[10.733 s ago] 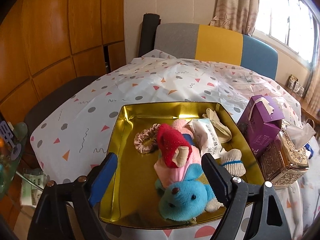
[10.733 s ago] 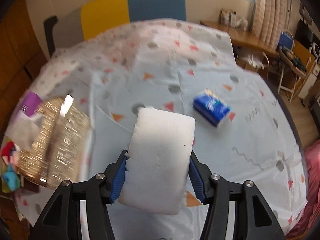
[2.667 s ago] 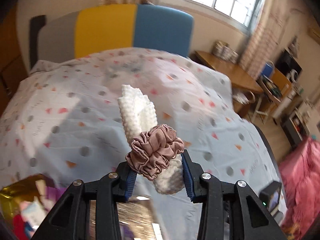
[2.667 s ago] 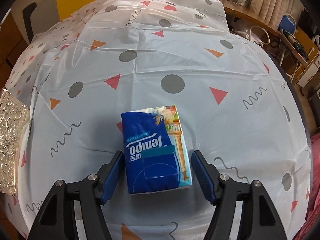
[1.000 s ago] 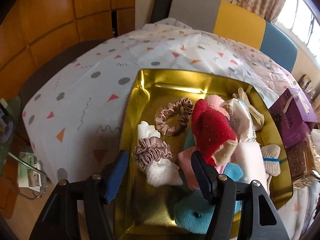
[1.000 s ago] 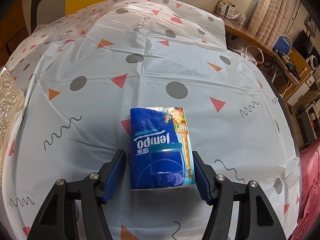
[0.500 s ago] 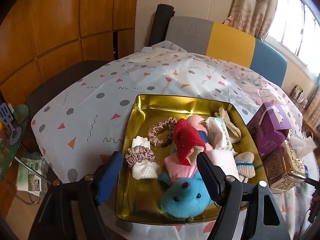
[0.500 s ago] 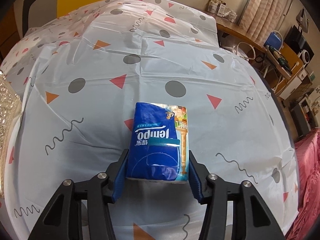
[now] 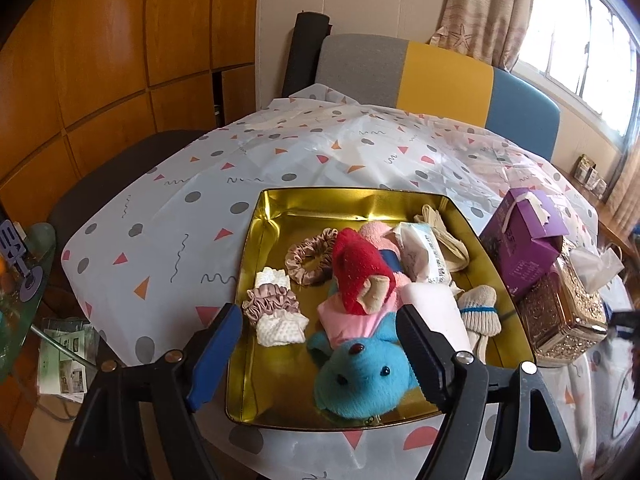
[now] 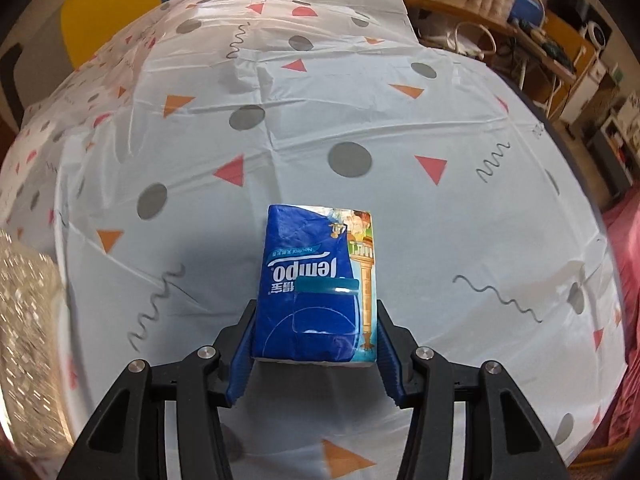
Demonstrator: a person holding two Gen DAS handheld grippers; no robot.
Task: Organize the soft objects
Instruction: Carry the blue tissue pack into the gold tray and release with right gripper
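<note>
A gold tin tray (image 9: 256, 344) on the patterned tablecloth holds several soft things: a blue plush toy (image 9: 362, 374), a red plush piece (image 9: 354, 266), a white sponge (image 9: 434, 306), a white cloth rolled in a mauve scrunchie (image 9: 272, 310), a second scrunchie (image 9: 310, 260) and a sock (image 9: 478, 314). My left gripper (image 9: 320, 354) is open and empty, above the tray's near edge. My right gripper (image 10: 314, 354) is shut on a blue Tempo tissue pack (image 10: 316, 284), lifted a little above the tablecloth (image 10: 360, 120).
A purple box (image 9: 524, 238) and an ornate gold tissue box (image 9: 564, 312) stand right of the tray; the gold box also shows blurred in the right wrist view (image 10: 24, 300). A grey-yellow-blue chair back (image 9: 436, 70) is behind the table. A glass side table (image 9: 24, 296) is at left.
My right gripper closed on the tissue pack and lifted it off the cloth. My left gripper let go of the scrunchie-wrapped cloth in the tray and drew back, open.
</note>
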